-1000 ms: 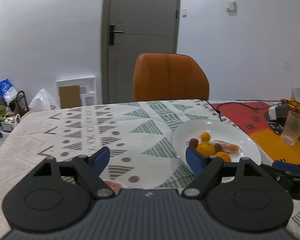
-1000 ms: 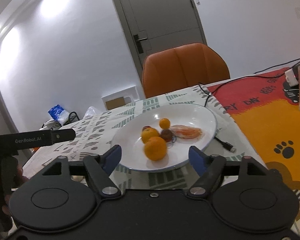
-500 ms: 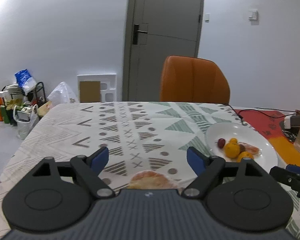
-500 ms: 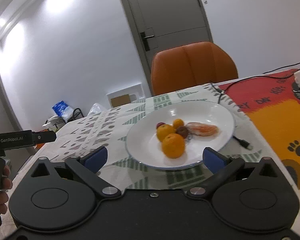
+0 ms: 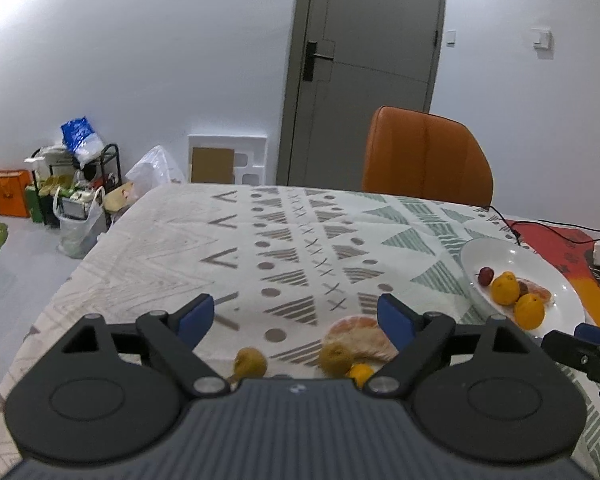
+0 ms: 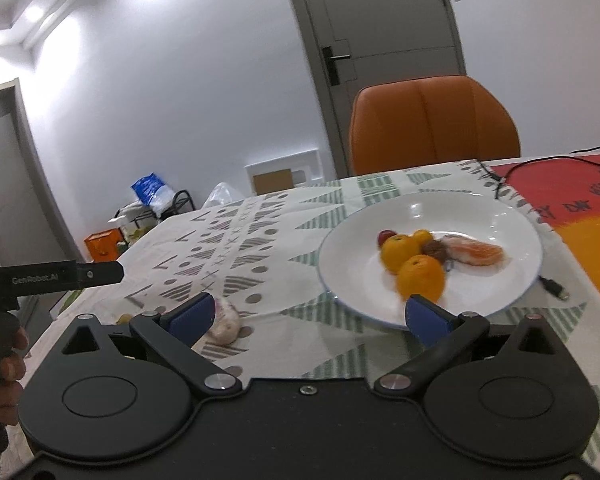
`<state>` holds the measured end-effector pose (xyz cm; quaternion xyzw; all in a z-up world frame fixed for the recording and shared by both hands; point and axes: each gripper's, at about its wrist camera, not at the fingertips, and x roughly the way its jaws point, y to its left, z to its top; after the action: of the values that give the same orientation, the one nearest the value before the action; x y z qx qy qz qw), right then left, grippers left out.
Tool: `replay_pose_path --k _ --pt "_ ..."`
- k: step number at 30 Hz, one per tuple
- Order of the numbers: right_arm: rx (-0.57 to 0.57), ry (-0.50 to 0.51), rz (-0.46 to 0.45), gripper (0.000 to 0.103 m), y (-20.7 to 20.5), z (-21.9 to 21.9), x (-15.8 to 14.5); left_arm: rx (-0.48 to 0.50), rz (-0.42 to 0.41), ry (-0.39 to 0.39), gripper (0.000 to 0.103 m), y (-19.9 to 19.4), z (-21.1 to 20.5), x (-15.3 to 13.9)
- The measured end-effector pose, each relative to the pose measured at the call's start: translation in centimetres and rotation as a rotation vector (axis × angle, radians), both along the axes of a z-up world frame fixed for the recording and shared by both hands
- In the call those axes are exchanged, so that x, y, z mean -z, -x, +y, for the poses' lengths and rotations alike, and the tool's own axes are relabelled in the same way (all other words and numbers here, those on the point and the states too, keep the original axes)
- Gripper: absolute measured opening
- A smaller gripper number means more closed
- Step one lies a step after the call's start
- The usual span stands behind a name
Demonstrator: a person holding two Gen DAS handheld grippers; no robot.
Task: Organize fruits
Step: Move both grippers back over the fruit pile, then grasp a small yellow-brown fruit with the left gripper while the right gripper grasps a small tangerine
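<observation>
Covering the table is a patterned cloth (image 5: pixel 284 240), and on its right part rests a white plate (image 6: pixel 428 208) holding two oranges (image 6: pixel 420 276), a small orange fruit, a red grape (image 6: pixel 385 235), a dark round fruit and a peeled citrus piece (image 6: pixel 476 254). Both the left gripper (image 5: pixel 296 318) and the right gripper (image 6: pixel 306 314) stand released, the left jaws having just widened, nothing between them. More fruit lies loose on the cloth by the left gripper: a peeled citrus half (image 5: pixel 356 330) and two small yellowish fruits (image 5: pixel 251 361).
</observation>
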<state>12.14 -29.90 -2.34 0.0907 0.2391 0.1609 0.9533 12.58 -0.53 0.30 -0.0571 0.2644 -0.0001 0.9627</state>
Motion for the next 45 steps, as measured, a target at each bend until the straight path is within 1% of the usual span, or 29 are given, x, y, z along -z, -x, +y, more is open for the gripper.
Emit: replay_pose_path --k 5,9,14,19,23,26,29,30,33,36,37,38,41,43,45 --pt "-0.008 0.018 0.013 0.103 -0.1 1.1 0.1 -0.047 0.018 0.002 0.087 0.2 1.3 0.7" --pt "-0.027 0.035 0.029 0.101 -0.4 2.1 0.2 -0.069 0.038 0.018 0.087 0.2 2.2 1.5" --pt "-0.035 0.046 0.032 0.101 -0.6 3.1 0.4 -0.062 0.056 0.025 0.087 0.0 2.8 2.4" --pt "-0.053 0.082 0.039 0.101 -0.9 4.6 0.5 -0.046 0.067 0.040 0.086 -0.3 3.1 3.2" --pt "-0.074 0.090 0.040 0.101 -1.3 5.5 0.6 -0.043 0.077 0.066 0.085 -0.7 3.3 3.9" --pt "-0.093 0.095 0.045 0.098 -1.5 6.1 0.8 -0.031 0.079 0.069 0.083 -0.9 3.2 4.3" --pt "-0.112 0.111 0.052 0.095 -1.8 6.8 0.9 -0.019 0.090 0.068 0.073 -1.3 3.1 4.7" --pt "-0.119 0.112 0.054 0.093 -1.8 7.0 1.0 -0.018 0.098 0.067 0.071 -1.5 3.1 4.9" --pt "-0.135 0.125 0.060 0.091 -2.0 7.8 1.1 -0.024 0.122 0.061 0.059 -1.9 3.3 5.5" --pt "-0.129 0.140 0.069 0.081 -2.4 8.5 1.2 -0.020 0.119 0.060 0.046 -2.1 3.7 5.5" --pt "-0.128 0.143 0.076 0.078 -2.6 8.7 1.3 -0.014 0.123 0.065 0.036 -2.2 3.9 5.5" --pt "-0.129 0.143 0.082 0.078 -2.7 8.9 1.3 -0.011 0.127 0.069 0.029 -2.3 4.0 5.4" --pt "-0.143 0.147 0.080 0.076 -2.9 9.6 1.4 -0.006 0.129 0.066 0.025 -2.0 4.3 5.3" --pt "-0.156 0.142 0.081 0.072 -3.1 9.9 1.5 -0.009 0.128 0.063 0.025 -1.8 4.6 5.2" --pt "-0.175 0.136 0.086 0.071 -3.2 10.4 1.6 -0.021 0.131 0.064 0.025 -1.5 5.0 5.1"
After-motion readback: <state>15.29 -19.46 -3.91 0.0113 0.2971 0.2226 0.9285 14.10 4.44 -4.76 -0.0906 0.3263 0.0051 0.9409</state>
